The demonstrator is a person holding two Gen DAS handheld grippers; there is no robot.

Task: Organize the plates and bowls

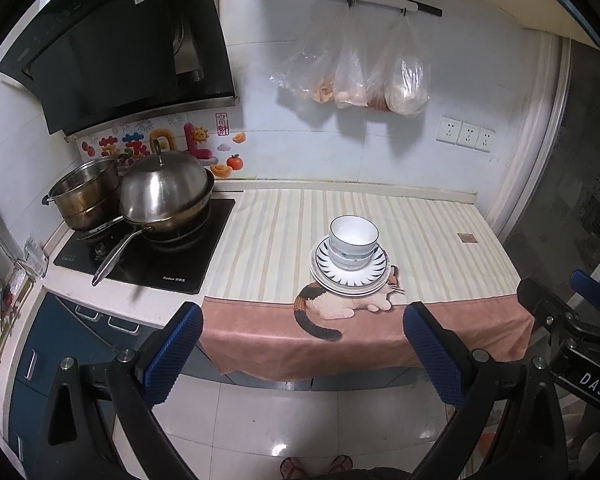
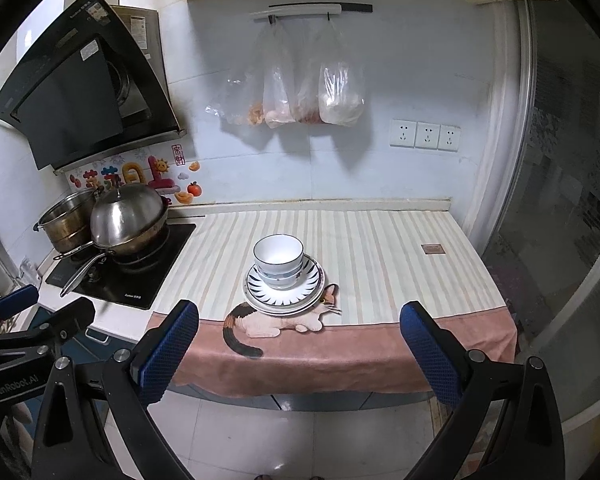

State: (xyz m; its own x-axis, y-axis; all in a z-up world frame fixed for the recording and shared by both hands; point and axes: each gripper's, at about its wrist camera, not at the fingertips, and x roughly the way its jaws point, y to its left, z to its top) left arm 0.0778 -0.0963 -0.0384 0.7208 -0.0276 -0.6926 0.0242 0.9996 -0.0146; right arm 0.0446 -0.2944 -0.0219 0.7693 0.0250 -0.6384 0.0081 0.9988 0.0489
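- Hovering off the counter's front edge, the left gripper [image 1: 302, 338] holds its blue-padded jaws wide apart with nothing between them.
- Beside it, the right gripper [image 2: 298, 336] is likewise spread and empty.
- Ahead of both, on the striped cat-print cloth [image 2: 380, 256], stacked bowls [image 2: 279, 258] sit on stacked plates [image 2: 256, 294].
- Farther left, a lidded wok [image 2: 130, 220] rests on the stove [image 2: 140, 280].

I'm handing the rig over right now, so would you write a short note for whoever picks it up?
Left gripper: open, empty, held back from the counter's front edge.
Right gripper: open, empty, also held back.
Bowls sit nested on the stacked plates, on the striped cloth beside the stove.
Done: stacking appears finished.
Left: probably nothing, unless the stack needs moving elsewhere.
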